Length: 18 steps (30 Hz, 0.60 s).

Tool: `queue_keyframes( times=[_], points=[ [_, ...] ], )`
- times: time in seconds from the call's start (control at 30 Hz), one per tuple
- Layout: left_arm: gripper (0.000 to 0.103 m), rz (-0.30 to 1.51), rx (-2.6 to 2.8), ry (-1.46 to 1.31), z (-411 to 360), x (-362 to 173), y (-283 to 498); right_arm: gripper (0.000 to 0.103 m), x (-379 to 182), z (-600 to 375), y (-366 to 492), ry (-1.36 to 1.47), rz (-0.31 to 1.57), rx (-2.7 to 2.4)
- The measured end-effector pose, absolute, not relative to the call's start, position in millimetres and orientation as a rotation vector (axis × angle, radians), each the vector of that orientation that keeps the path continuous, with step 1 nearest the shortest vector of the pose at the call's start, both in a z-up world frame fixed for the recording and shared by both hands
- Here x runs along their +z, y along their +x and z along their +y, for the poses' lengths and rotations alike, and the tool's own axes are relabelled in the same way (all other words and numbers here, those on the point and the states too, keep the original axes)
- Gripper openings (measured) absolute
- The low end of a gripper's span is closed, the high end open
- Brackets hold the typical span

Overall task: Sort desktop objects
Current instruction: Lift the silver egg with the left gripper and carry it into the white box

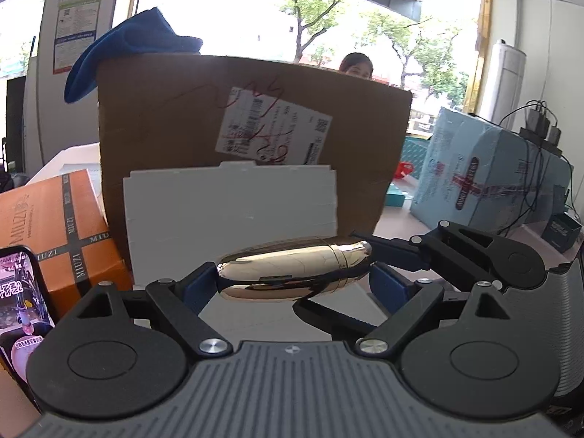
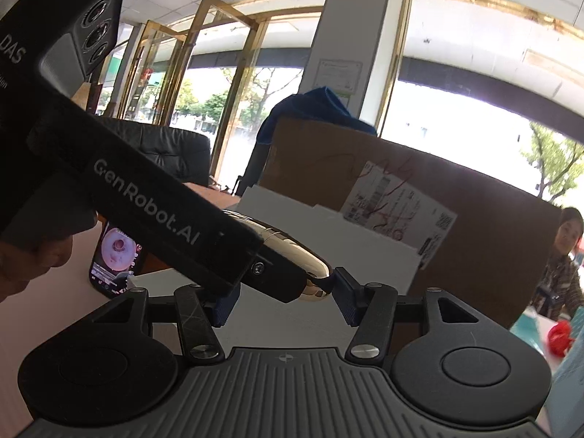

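Observation:
A shiny gold bullet-shaped case (image 1: 292, 270) hangs level above the white desk. My left gripper (image 1: 294, 279) is shut on it end to end, a blue pad against each tip. The right gripper's fingers (image 1: 394, 248) reach in from the right, one above the case's right end and one below it. In the right wrist view my right gripper (image 2: 284, 297) stands open. Its pads straddle the case's rounded tip (image 2: 314, 273) and a finger of the left gripper. The right pad (image 2: 345, 294) is at the tip. The left gripper's black body (image 2: 146, 189) hides most of the case.
A big cardboard box (image 1: 164, 116) with a blue cloth (image 1: 127, 43) on top stands behind, a white foam sheet (image 1: 233, 211) against it. An orange box (image 1: 62, 219) and a lit phone (image 1: 22, 292) sit left, a pale blue package (image 1: 485, 179) right. A person (image 2: 562, 255) sits beyond.

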<state>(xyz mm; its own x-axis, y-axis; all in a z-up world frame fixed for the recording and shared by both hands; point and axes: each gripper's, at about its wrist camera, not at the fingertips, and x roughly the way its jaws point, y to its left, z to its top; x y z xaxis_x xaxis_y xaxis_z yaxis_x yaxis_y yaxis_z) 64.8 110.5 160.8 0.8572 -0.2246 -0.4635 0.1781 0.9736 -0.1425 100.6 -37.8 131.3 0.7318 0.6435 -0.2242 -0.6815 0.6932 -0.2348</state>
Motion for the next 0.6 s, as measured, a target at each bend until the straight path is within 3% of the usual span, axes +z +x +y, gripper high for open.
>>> queue_keyframes(
  times=[0.6],
  points=[
    [0.087,0.704,-0.233,-0.188,122,113,121,0.053,103,-26,120,-0.274,0.359,0.756]
  ],
)
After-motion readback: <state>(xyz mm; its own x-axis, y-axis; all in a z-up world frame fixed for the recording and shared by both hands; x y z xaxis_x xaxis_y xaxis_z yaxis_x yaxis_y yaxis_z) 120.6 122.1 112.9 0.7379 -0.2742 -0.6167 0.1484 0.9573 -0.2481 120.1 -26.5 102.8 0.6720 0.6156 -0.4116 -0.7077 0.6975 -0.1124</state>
